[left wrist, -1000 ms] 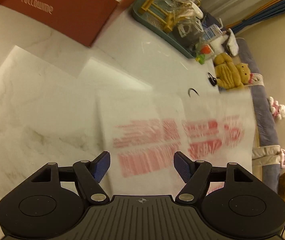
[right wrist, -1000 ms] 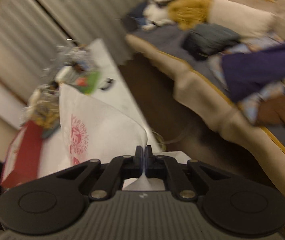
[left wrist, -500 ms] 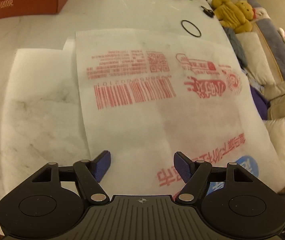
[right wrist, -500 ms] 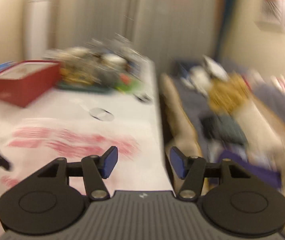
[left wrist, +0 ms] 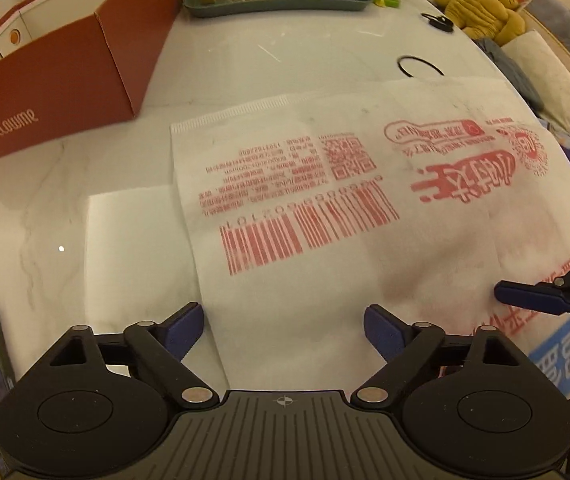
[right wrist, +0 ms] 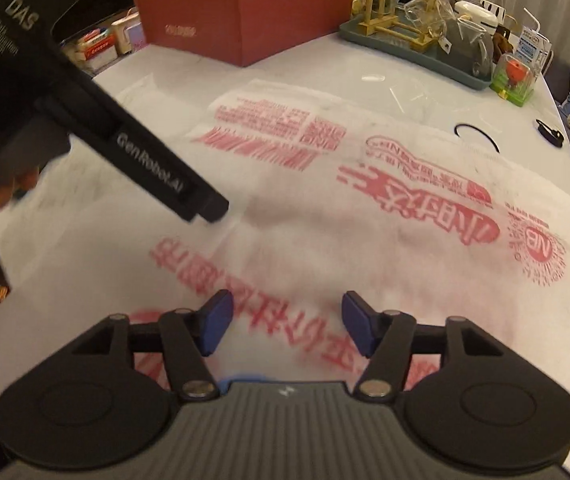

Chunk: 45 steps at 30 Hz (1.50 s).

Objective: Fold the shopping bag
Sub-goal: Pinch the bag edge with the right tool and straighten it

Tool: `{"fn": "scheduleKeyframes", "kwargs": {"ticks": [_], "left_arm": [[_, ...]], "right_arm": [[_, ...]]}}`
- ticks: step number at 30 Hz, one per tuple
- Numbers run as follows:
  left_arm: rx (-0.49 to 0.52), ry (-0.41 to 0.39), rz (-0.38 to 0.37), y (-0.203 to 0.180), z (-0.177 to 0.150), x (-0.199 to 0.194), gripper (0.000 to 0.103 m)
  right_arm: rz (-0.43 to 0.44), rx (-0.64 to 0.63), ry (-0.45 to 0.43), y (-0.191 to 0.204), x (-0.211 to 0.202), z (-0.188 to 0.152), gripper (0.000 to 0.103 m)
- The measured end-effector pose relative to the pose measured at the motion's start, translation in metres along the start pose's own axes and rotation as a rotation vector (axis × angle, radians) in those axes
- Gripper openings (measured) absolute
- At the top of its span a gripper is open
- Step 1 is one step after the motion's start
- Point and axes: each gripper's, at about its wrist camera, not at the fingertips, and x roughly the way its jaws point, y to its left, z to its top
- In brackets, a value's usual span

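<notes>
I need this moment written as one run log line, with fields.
stage: fold shopping bag | bag: flat on table | left gripper: open, opening wider, empty | right gripper: open, just opening, empty

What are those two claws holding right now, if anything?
Nothing. The left gripper and right gripper have both just been opening, empty, above the shopping bag.

left tool (left wrist: 283, 322): matte black linkage arms, blue pads, silver pivot screws, ribbed grey housing, crosshair mark | right tool (right wrist: 283, 322): same build | left body side: white "DAS", "GenRobot.AI" lettering
</notes>
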Motion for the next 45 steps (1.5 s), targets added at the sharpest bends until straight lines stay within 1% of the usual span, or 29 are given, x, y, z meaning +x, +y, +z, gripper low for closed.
{"fn": "scheduleKeyframes", "kwargs": {"ticks": [1, 2, 3, 4, 5, 6, 9, 11, 14, 16, 17, 18, 19, 20, 22, 24, 26, 27, 28, 31, 33, 34, 35, 36, 37, 38, 41, 43, 45], "left_arm": [[-0.023, 0.003, -0.017, 0.006, 0.003, 0.000, 0.088], [-0.058, 0.006, -0.043, 0.012, 0.004, -0.002, 0.088], [-0.102, -0.005, -0.073, 0.019, 0.003, -0.008, 0.088], [-0.144, -0.030, -0.100, 0.026, -0.001, -0.016, 0.088], [-0.177, -0.044, -0.115, 0.033, -0.004, -0.023, 0.088], [-0.209, -0.058, -0.129, 0.040, -0.006, -0.030, 0.088], [-0.305, -0.031, -0.169, 0.061, -0.018, -0.029, 0.088], [-0.351, 0.007, -0.174, 0.072, -0.024, -0.021, 0.088], [-0.393, -0.012, -0.204, 0.075, -0.024, -0.014, 0.089], [-0.394, -0.020, -0.204, 0.067, -0.018, -0.007, 0.089], [-0.382, -0.025, -0.195, 0.062, -0.014, -0.004, 0.089], [-0.361, -0.028, -0.180, 0.056, -0.012, -0.003, 0.090], [-0.339, -0.031, -0.164, 0.050, -0.009, -0.002, 0.089], [-0.325, -0.035, -0.154, 0.046, -0.008, -0.002, 0.089], [-0.302, -0.051, -0.131, 0.040, -0.005, -0.003, 0.089], [-0.284, -0.076, -0.104, 0.035, -0.002, -0.003, 0.089], [-0.282, -0.094, -0.089, 0.036, 0.007, -0.002, 0.083], [-0.288, -0.111, -0.081, 0.040, 0.015, -0.003, 0.077], [-0.294, -0.128, -0.073, 0.045, 0.023, -0.005, 0.075], [-0.288, -0.205, -0.077, 0.053, 0.053, -0.015, 0.075], [-0.258, -0.229, -0.066, 0.054, 0.072, -0.023, 0.075], [-0.243, -0.240, -0.060, 0.054, 0.081, -0.027, 0.075], [-0.232, -0.247, -0.050, 0.054, 0.087, -0.031, 0.075], [-0.226, -0.257, -0.036, 0.055, 0.089, -0.034, 0.075], [-0.224, -0.265, -0.025, 0.056, 0.090, -0.037, 0.075], [-0.226, -0.259, -0.028, 0.058, 0.086, -0.041, 0.075], [-0.214, -0.217, -0.073, 0.057, 0.063, -0.048, 0.075], [-0.196, -0.169, -0.076, 0.049, 0.038, -0.046, 0.075], [-0.207, -0.122, -0.083, 0.046, 0.012, -0.042, 0.075]], "right_arm": [[-0.002, 0.003, -0.006, -0.001, 0.004, 0.006, 0.066], [0.003, 0.016, 0.002, -0.004, 0.005, 0.011, 0.063], [0.017, 0.046, 0.013, -0.009, 0.003, 0.015, 0.057], [0.053, 0.098, -0.002, -0.015, -0.004, 0.017, 0.041], [0.053, 0.136, -0.042, -0.025, -0.014, 0.015, 0.039], [0.049, 0.173, -0.085, -0.035, -0.025, 0.013, 0.040], [-0.073, 0.244, -0.157, -0.081, -0.035, 0.008, 0.050], [-0.130, 0.352, -0.168, -0.123, -0.031, 0.003, 0.069], [-0.192, 0.527, -0.145, -0.182, -0.020, -0.004, 0.070], [-0.227, 0.542, -0.095, -0.206, -0.006, -0.005, 0.069], [-0.237, 0.530, -0.068, -0.211, 0.003, -0.006, 0.060], [-0.230, 0.521, -0.033, -0.215, 0.012, -0.007, 0.046], [-0.251, 0.482, -0.048, -0.212, 0.014, -0.008, 0.020], [-0.246, 0.463, -0.039, -0.209, 0.015, -0.007, 0.002], [-0.223, 0.457, -0.035, -0.207, 0.017, -0.003, 0.000], [-0.206, 0.485, -0.067, -0.208, 0.015, 0.002, 0.000], [-0.203, 0.517, -0.116, -0.211, 0.009, 0.009, 0.000], [-0.208, 0.527, -0.146, -0.212, 0.003, 0.013, 0.000], [-0.213, 0.537, -0.175, -0.214, -0.004, 0.016, 0.000], [-0.268, 0.575, -0.260, -0.222, -0.017, 0.029, 0.000], [-0.291, 0.573, -0.276, -0.227, -0.020, 0.033, 0.000], [-0.278, 0.554, -0.253, -0.228, -0.016, 0.035, 0.004], [-0.262, 0.537, -0.212, -0.230, -0.010, 0.036, 0.018], [-0.274, 0.517, -0.176, -0.228, -0.008, 0.035, 0.028], [-0.292, 0.492, -0.182, -0.221, -0.012, 0.031, 0.046], [-0.310, 0.467, -0.191, -0.214, -0.017, 0.026, 0.056], [-0.365, 0.391, -0.220, -0.194, -0.030, 0.012, 0.058], [-0.258, 0.288, -0.217, -0.164, -0.034, 0.006, 0.058], [-0.138, 0.117, -0.190, -0.121, -0.031, 0.000, 0.058]]}}
